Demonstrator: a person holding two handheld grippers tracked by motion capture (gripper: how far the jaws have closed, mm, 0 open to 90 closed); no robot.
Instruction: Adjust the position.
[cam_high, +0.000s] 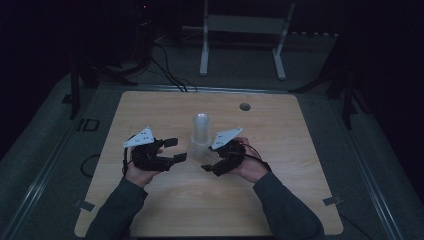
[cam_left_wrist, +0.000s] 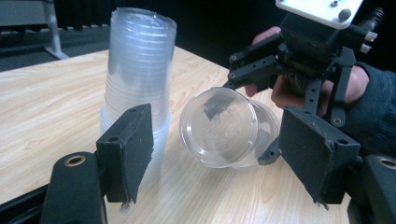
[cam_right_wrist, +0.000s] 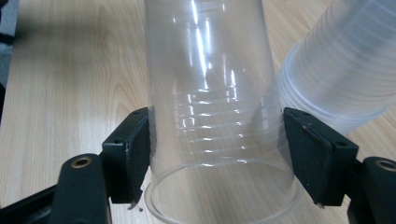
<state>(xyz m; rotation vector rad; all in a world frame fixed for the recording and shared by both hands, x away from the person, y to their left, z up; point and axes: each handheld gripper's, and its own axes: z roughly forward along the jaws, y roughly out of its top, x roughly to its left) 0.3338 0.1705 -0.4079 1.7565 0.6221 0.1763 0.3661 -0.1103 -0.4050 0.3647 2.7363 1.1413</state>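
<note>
While right tongs (cam_high: 209, 162) grip one cup (cam_left_wrist: 219, 127) sideways just beside the stack (cam_high: 201, 131) mid-counter (cam_high: 150, 107), left tongs (cam_high: 177, 149) gape empty — cup looks freshly separated; next, probably carry it clear — set upright.

In the right gripper view, the clear cup (cam_right_wrist: 215, 116) is cut off by the top edge, the stack of cups (cam_right_wrist: 341, 70) by the top and right edges, and its base is hidden.

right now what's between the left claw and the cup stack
Bare tabletop, as the high view shows; the left claw stands open beside the cup stack. The right claw grips a single cup.
</note>
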